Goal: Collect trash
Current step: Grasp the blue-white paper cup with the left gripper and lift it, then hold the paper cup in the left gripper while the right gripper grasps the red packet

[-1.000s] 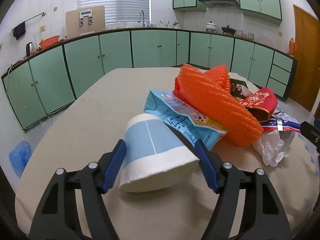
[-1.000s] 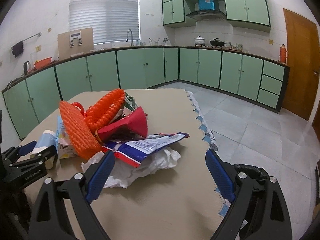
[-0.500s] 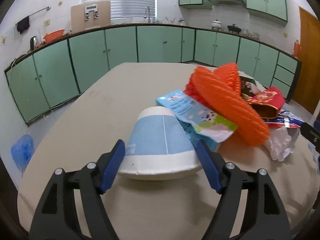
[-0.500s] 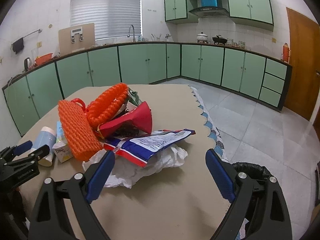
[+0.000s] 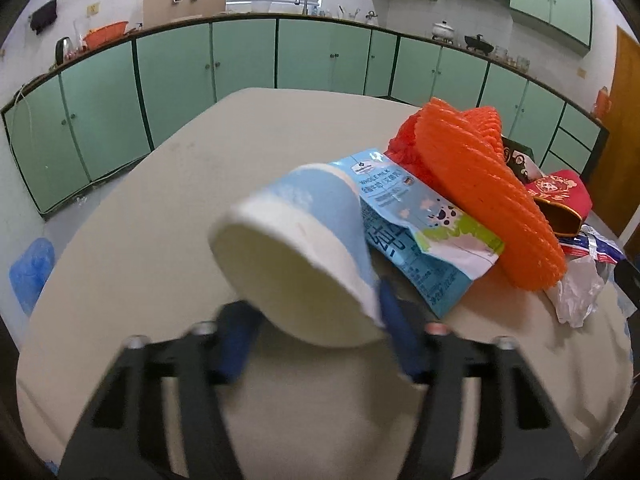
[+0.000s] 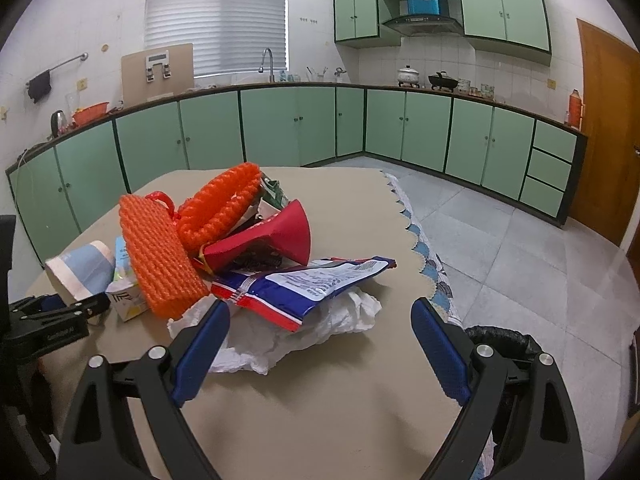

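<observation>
Left tongs (image 5: 316, 340) have just been closing, now pinching the cup (image 5: 296, 248) near its rim, tilted off the desk (image 5: 168, 208). Right tongs (image 6: 320, 344) spread, idle. Squeeze lightly; paper will buckle. Lift clear of the carton (image 5: 420, 232).

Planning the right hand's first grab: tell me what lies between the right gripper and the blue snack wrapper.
In the right wrist view, crumpled white plastic lies between the right gripper and the blue snack wrapper, tucked under it.
</observation>
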`<state>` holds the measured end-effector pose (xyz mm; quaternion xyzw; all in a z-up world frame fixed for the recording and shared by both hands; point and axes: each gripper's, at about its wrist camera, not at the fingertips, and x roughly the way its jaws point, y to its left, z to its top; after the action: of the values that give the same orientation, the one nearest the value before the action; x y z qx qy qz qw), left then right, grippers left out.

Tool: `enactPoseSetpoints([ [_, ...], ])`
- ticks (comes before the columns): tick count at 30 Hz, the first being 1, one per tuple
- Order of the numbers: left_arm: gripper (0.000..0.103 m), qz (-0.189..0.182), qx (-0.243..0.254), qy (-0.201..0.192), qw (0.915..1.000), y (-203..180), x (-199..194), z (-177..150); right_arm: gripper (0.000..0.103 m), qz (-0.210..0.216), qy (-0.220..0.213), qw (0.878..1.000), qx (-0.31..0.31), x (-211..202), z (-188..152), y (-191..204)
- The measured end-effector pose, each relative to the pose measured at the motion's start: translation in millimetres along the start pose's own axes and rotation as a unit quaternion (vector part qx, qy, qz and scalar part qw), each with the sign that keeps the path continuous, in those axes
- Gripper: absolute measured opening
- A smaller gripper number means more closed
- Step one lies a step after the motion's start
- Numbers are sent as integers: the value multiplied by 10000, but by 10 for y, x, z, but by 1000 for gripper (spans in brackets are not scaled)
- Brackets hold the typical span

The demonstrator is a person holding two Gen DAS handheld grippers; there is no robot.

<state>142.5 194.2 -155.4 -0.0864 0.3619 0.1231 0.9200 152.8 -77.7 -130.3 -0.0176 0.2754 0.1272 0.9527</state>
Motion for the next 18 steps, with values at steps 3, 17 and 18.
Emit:
enactPoseSetpoints([
  [3,29,-59,-23,-82,9999,-10,-44,-15,90,-3,-13,10000,5,-6,3,-3],
  [17,24,61,169,-797,9967,-229,-477,-1,90,38,-20,10000,77,1,37,-56],
  [18,24,43,190,-843,9963,-256,-506,3,90,42,-1,9999,96,17,32,-54],
])
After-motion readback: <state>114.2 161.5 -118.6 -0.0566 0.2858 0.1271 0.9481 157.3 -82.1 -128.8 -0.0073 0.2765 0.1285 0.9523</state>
